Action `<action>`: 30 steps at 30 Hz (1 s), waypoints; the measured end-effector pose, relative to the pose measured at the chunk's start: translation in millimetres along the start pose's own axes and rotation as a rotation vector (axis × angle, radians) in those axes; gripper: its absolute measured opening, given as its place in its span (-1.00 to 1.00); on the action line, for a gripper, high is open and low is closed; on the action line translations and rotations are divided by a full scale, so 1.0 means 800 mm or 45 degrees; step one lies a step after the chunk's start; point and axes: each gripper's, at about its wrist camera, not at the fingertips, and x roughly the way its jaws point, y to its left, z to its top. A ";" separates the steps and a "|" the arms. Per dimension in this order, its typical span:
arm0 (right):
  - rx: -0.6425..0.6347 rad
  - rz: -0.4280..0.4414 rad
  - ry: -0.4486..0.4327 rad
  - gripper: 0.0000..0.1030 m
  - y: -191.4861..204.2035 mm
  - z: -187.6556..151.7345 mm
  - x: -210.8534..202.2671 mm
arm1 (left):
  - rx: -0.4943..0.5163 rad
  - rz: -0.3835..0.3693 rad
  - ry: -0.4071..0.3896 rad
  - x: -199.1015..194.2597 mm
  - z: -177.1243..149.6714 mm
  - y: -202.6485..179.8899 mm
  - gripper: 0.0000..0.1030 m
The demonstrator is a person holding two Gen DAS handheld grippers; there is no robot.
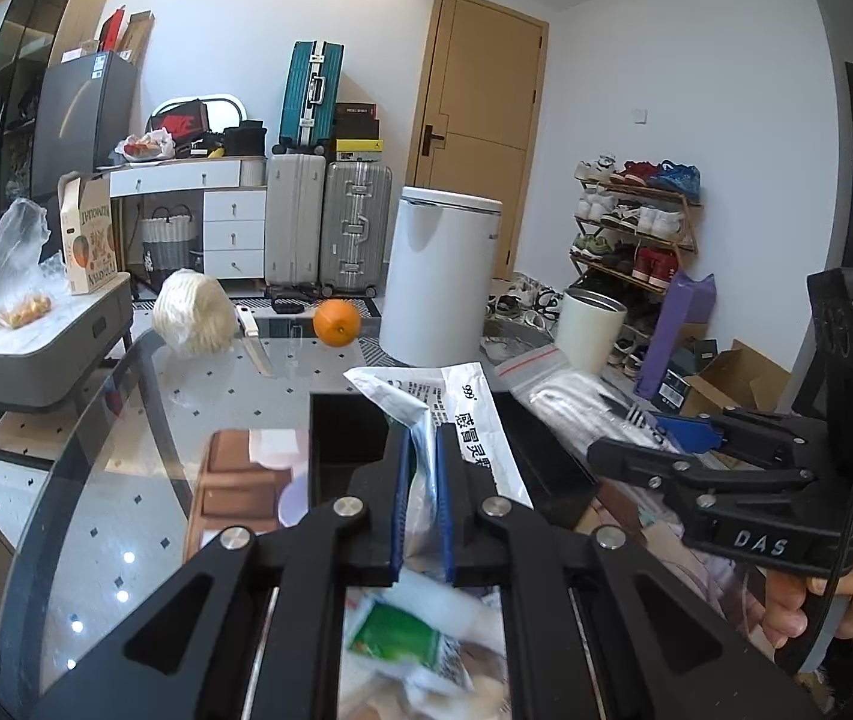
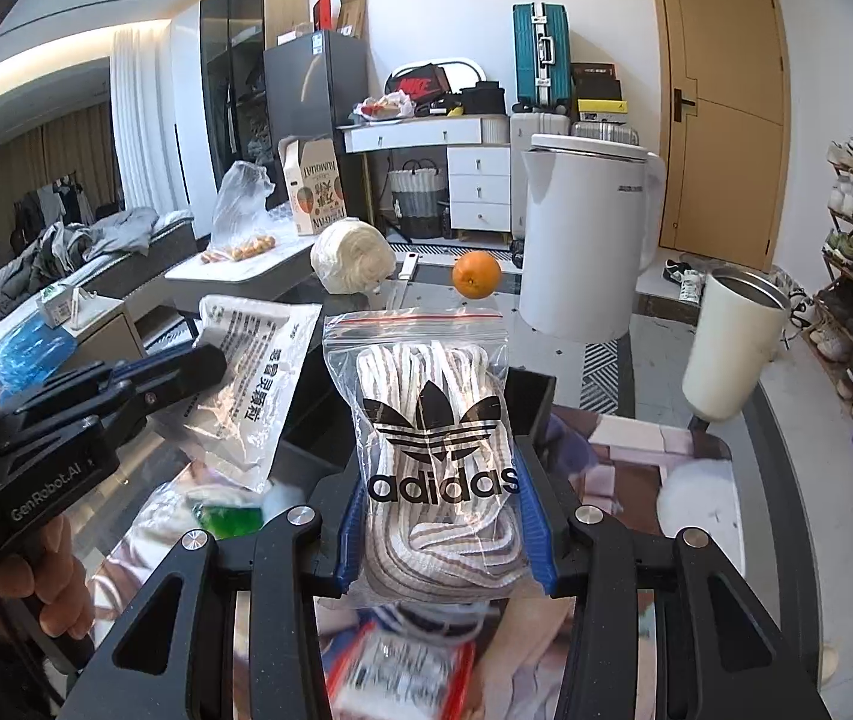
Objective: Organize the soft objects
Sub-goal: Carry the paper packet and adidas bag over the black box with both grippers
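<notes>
My left gripper (image 1: 423, 480) is shut on a white medicine pouch (image 1: 474, 414) with black Chinese print and holds it above a black open box (image 1: 348, 420). It also shows in the right wrist view (image 2: 252, 372). My right gripper (image 2: 444, 516) is shut on a clear zip bag of striped laces (image 2: 432, 420) with an Adidas logo, held over the black box (image 2: 531, 390). In the left wrist view the zip bag (image 1: 570, 390) is right of the pouch. More packets lie blurred below both grippers.
On the glass table (image 1: 126, 480) stand an orange (image 1: 337, 323), a white yarn ball (image 1: 193, 312), a knife (image 1: 255, 339), a white kettle (image 2: 582, 240) and a cream tumbler (image 2: 732, 348). A shoe rack (image 1: 636, 228) stands at the right wall.
</notes>
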 end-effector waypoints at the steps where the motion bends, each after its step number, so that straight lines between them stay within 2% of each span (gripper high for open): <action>1: -0.004 0.001 0.013 -0.17 0.000 0.004 0.008 | 0.000 -0.002 0.001 0.004 0.002 0.001 -0.89; 15: -0.120 -0.063 0.164 -0.17 0.001 0.030 0.083 | 0.001 -0.002 0.093 0.066 0.009 0.021 -0.89; 22: -0.206 -0.051 0.226 -0.17 0.005 0.034 0.108 | 0.038 0.022 0.150 0.083 0.004 0.014 -0.89; 30: -0.294 -0.047 0.278 -0.16 0.011 0.035 0.123 | 0.073 0.061 0.262 0.098 -0.010 0.017 -0.89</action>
